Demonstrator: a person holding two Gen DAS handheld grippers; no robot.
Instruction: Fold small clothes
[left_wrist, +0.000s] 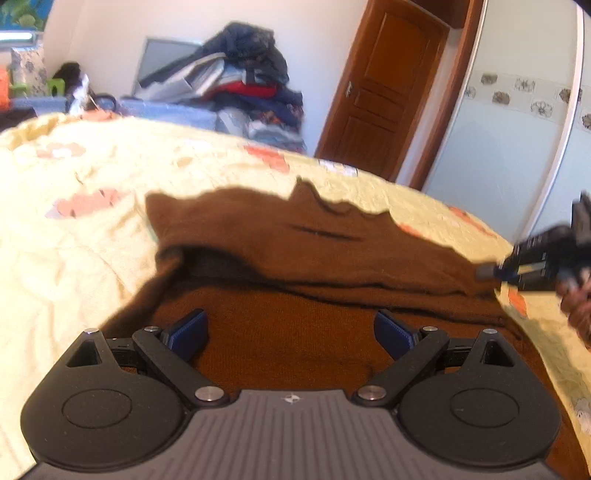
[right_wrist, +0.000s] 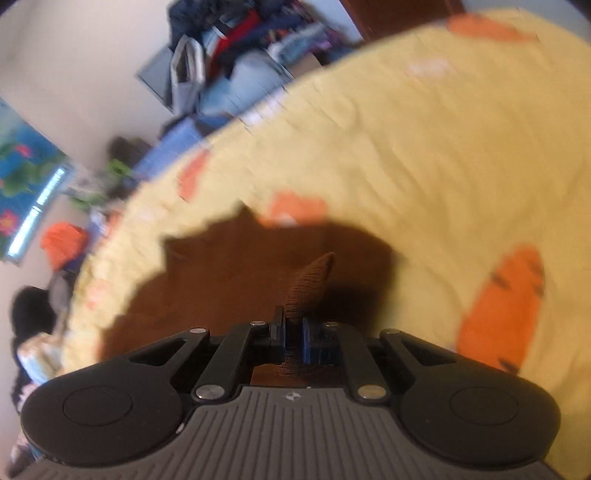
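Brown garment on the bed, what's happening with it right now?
A person is folding a brown garment on a yellow quilt with two handheld grippers. The right gripper is shut on a bunched bit of the fabric at the garment's edge. The left gripper hovers over the near part of the cloth with its fingers wide apart, gripping nothing. One layer is partly doubled over; the fold isn't finished.

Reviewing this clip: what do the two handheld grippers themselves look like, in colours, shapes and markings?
Both look alike. The left gripper has a grey ribbed body with a small white star-like emblem, two round black discs at its sides, black linkage arms with silver pivot pins, and fingers faced with ribbed blue pads. The right gripper shows the same build. No cables or sleeves are visible.
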